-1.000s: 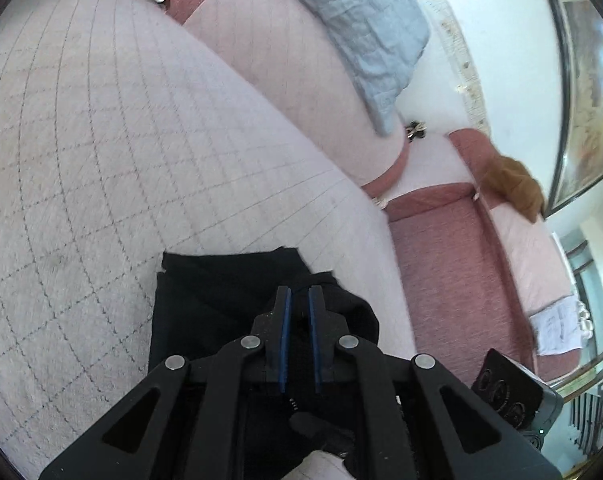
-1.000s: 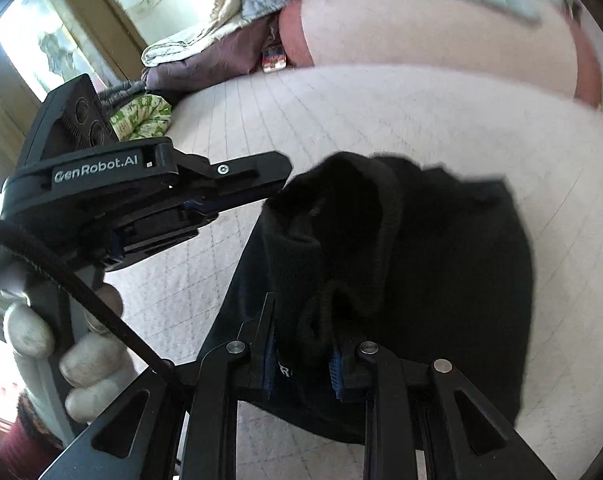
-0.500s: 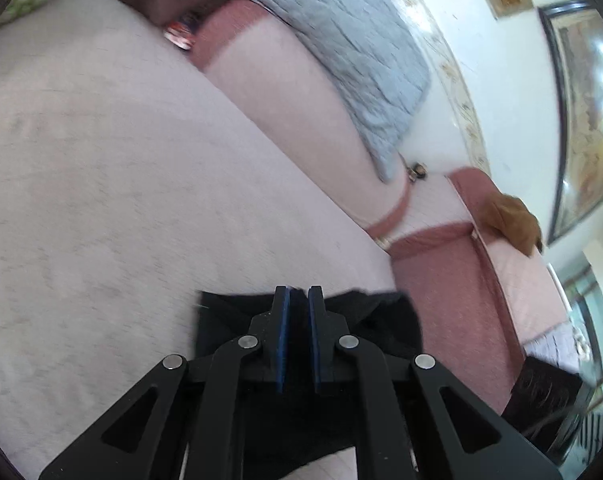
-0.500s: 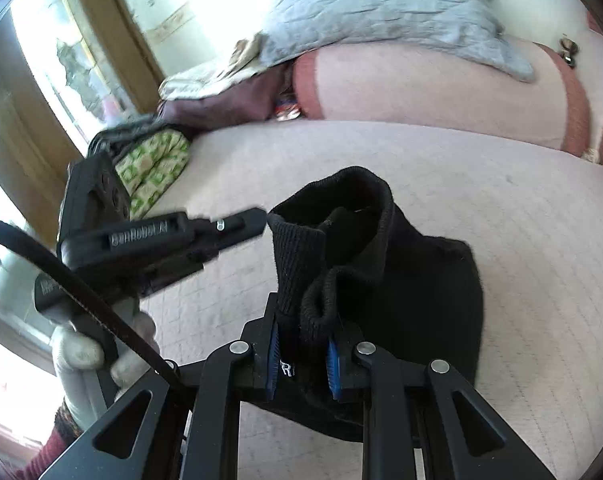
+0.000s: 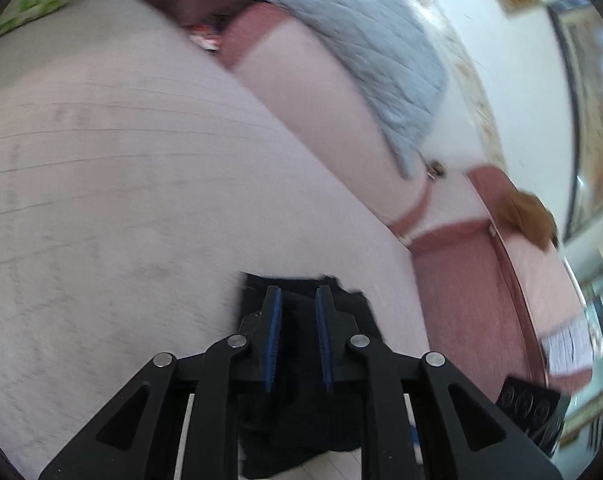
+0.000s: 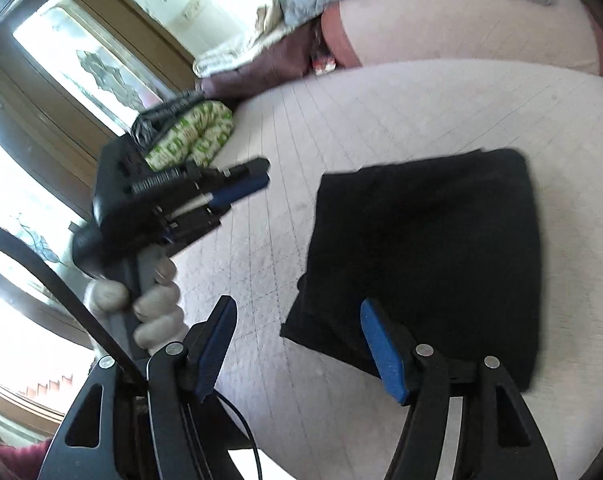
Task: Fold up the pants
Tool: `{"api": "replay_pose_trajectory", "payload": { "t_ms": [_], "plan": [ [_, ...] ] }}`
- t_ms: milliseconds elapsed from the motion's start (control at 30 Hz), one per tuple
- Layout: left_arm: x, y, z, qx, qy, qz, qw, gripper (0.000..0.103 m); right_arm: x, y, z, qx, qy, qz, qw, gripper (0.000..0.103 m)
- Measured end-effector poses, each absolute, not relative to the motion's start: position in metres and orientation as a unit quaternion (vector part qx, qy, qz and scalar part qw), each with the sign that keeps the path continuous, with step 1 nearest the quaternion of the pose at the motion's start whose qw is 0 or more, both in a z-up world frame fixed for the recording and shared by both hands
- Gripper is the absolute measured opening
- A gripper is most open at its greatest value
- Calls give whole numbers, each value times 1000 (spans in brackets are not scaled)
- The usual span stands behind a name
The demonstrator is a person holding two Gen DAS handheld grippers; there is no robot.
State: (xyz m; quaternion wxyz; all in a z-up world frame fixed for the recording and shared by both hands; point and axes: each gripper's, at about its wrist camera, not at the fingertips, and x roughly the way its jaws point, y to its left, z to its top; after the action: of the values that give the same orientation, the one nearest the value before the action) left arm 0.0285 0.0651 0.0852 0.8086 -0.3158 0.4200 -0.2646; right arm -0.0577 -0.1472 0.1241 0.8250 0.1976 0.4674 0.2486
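Opening left tool (image 5: 297, 300) over black pants (image 5: 301, 420)

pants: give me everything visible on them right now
The pants are black, soft knit-looking fabric, folded into a compact, roughly rectangular stack with layered edges showing at the near left corner. They lie flat on the pale quilted bed cover. The right gripper is opening just above the near edge, nothing between its pads; the left gripper, also opening, sits over them, not visibly clamping. Nothing else touches them.
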Motion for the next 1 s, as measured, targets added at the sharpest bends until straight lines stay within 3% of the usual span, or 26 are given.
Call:
{"api": "replay_pose_trajectory", "payload": {
  "t_ms": [67, 133, 167, 333, 433, 633, 867, 1000],
  "plan": [
    [23, 44, 92, -298, 413, -295, 808, 23, -66, -170, 131, 204, 458, 230, 834, 70],
    [21, 23, 91, -281, 423, -313, 803, 42, -63, -181, 132, 208, 456, 208, 840, 70],
    [21, 15, 88, -272, 433, -310, 802, 44, -62, -189, 128, 217, 457, 196, 840, 70],
    [43, -11, 40, -222, 534, -242, 779, 44, -45, -213, 84, 302, 486, 185, 799, 70],
    [42, -8, 35, -240, 531, -243, 775, 44, -49, -231, 52, 376, 484, 189, 767, 69],
    [41, 7, 30, -295, 537, -240, 753, 44, -65, -247, 40, 436, 460, 211, 744, 68],
    [38, 17, 43, -309, 525, -233, 758, 44, -88, -264, 57, 411, 486, 186, 749, 68],
    [22, 28, 75, -269, 474, -225, 808, 46, -90, -278, 81, 344, 486, 151, 789, 76]
  ]
}}
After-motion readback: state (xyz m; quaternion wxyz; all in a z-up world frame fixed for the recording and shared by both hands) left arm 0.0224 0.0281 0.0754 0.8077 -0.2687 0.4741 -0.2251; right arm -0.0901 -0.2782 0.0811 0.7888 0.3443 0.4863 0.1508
